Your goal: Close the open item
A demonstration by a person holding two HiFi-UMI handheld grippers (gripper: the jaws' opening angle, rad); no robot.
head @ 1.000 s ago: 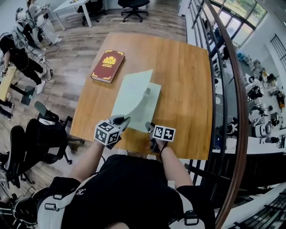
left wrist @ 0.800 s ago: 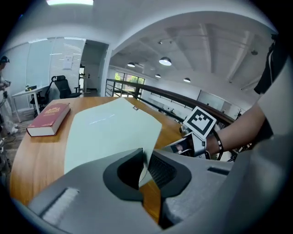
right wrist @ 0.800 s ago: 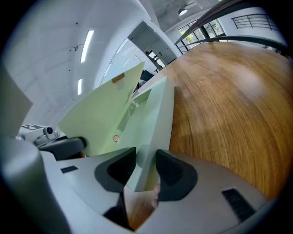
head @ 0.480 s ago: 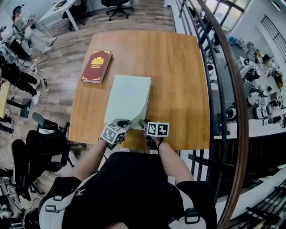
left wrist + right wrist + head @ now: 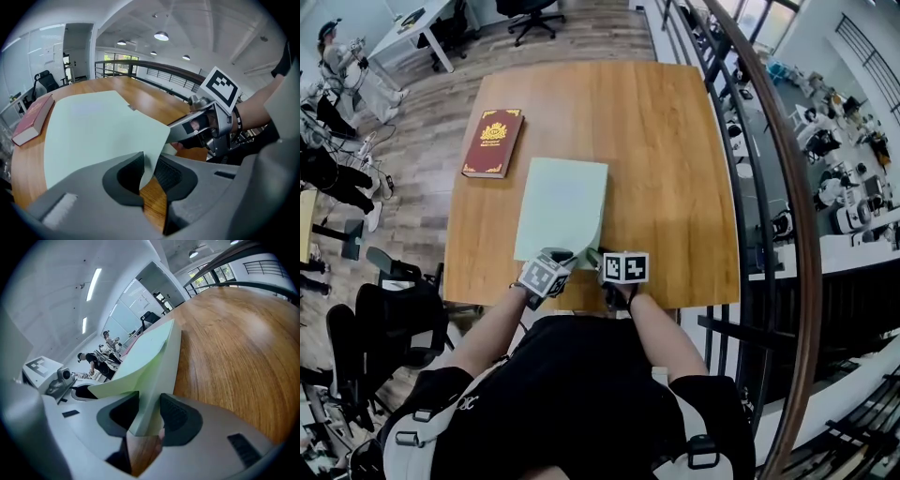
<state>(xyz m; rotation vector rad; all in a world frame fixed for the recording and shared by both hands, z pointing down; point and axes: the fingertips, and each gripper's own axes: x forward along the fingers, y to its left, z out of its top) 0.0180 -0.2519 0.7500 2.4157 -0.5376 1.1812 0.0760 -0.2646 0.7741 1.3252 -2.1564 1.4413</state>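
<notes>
A pale green folder (image 5: 562,206) lies on the wooden table (image 5: 675,141), its cover down almost flat. Only the near right corner of the cover (image 5: 157,140) still curls up. That corner sits between the jaws of my left gripper (image 5: 565,259), which are opening, and the pads no longer press on it (image 5: 150,171). My right gripper (image 5: 596,259) is at the folder's near edge, shut on its thick lower corner (image 5: 149,416). The two grippers are close together at the table's front edge.
A dark red book (image 5: 492,141) with a gold emblem lies to the far left of the folder. A curved railing (image 5: 773,187) runs along the table's right side. Office chairs (image 5: 384,309) stand to the left, and people are at the far left.
The folder's cover has come down from standing raised to lying nearly flat. My left gripper followed it down to the near edge and its jaws have parted. The right gripper stayed put.
</notes>
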